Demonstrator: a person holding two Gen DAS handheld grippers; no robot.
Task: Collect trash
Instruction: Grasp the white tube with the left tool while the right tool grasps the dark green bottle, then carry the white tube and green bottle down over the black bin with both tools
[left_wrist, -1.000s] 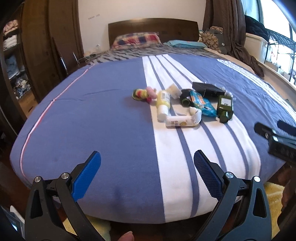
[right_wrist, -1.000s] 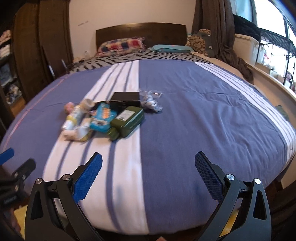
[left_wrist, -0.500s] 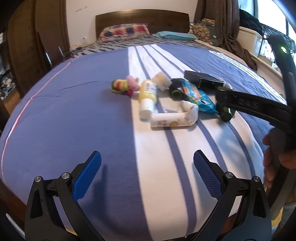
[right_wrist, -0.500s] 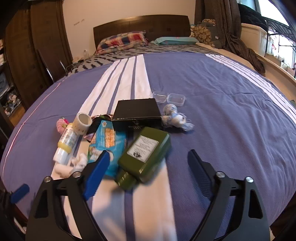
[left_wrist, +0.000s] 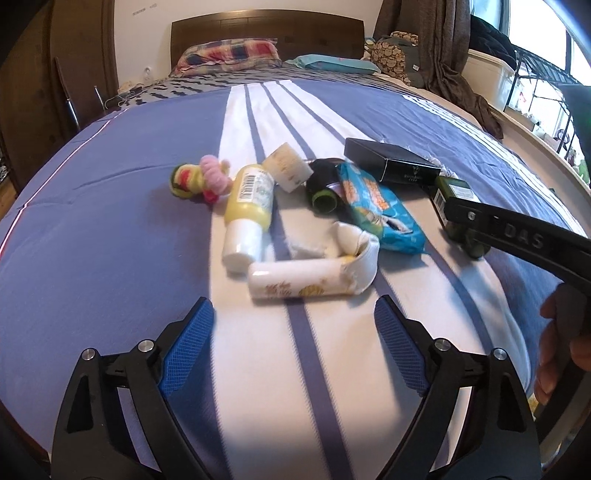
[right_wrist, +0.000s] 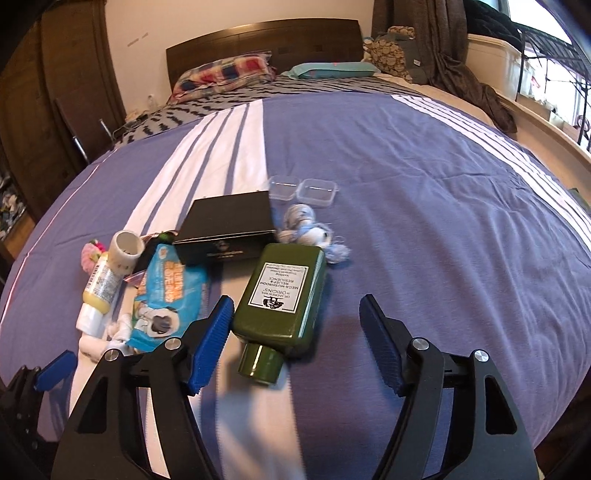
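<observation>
A heap of items lies on the striped bed. My left gripper (left_wrist: 293, 332) is open, just short of a white sock (left_wrist: 314, 275). Beyond it lie a yellow bottle (left_wrist: 247, 206), a paper cup (left_wrist: 286, 168), a blue wipes pack (left_wrist: 380, 208) and a black box (left_wrist: 391, 160). My right gripper (right_wrist: 297, 332) is open around the cap end of a dark green bottle (right_wrist: 282, 291), not touching it. The wipes pack (right_wrist: 166, 295) and black box (right_wrist: 227, 227) lie left of and behind it.
A small toy (left_wrist: 199, 179) lies left of the heap. A clear plastic case (right_wrist: 303, 188) and a crumpled blue-white wad (right_wrist: 314, 234) lie behind the green bottle. Pillows (left_wrist: 229, 53) and the headboard are at the far end. The bed edge is just below both grippers.
Both grippers have moved forward over the bed toward the heap. The right gripper now brackets the green bottle's cap; the left has come close to the white sock.
</observation>
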